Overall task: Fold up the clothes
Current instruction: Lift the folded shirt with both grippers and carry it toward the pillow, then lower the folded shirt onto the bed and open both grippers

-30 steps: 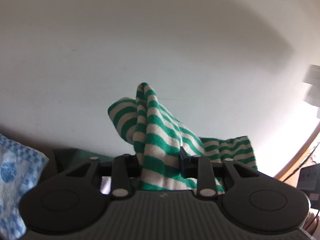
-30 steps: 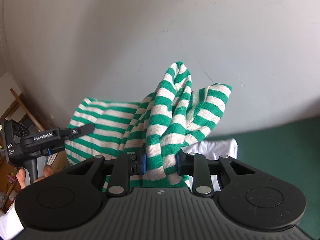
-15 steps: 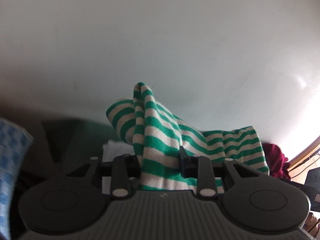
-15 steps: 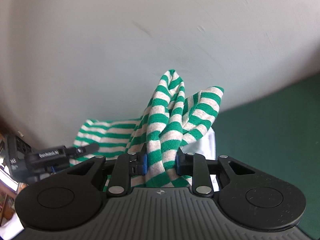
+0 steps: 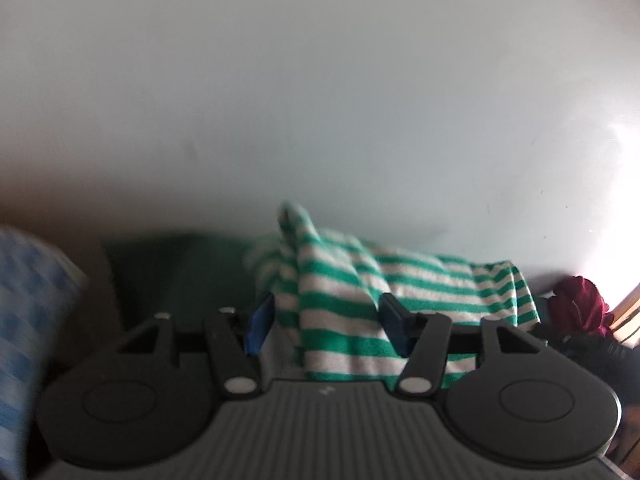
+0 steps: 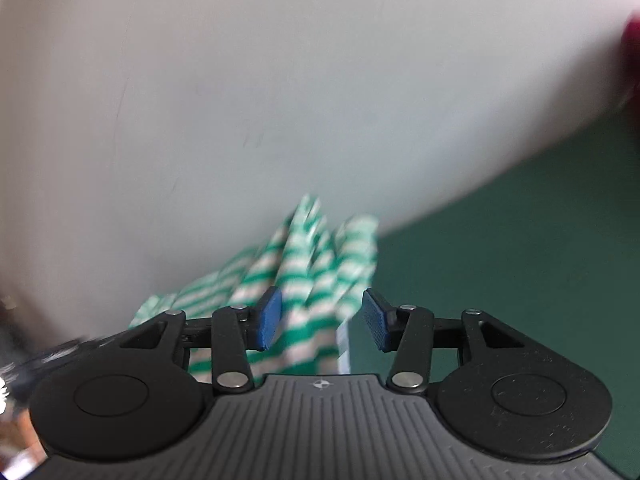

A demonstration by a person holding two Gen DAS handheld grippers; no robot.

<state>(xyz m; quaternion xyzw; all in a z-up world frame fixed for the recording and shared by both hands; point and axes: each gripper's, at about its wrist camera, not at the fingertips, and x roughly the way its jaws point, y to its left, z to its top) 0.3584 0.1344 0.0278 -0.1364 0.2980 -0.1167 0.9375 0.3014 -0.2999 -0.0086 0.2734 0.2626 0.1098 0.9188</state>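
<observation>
Behind everything, a pale, smooth wall (image 5: 320, 100), matt and almost without marks. Below it, a dark green surface (image 6: 520, 272), flat and felt-like, running to the right in the right wrist view.

On that surface, the striped garment (image 5: 420, 284): soft knit with green and off-white bands, bunched into a ridge with one peak standing up, then spreading flatter toward the right in the left wrist view. Blurred in the right wrist view (image 6: 312, 264), with a pale edge of other fabric just under it.

At the left edge of the left wrist view, a blue checked cloth (image 5: 28, 312), blurred. At the right, a crumpled dark red cloth (image 5: 580, 300), near the end of the stripes.

Left gripper (image 5: 324, 320): black ribbed body, blue pads, jaws apart, with the striped fold lying between them but not pinched. Right gripper (image 6: 322, 318): same build, jaws wide apart, cloth behind the gap, nothing held.
</observation>
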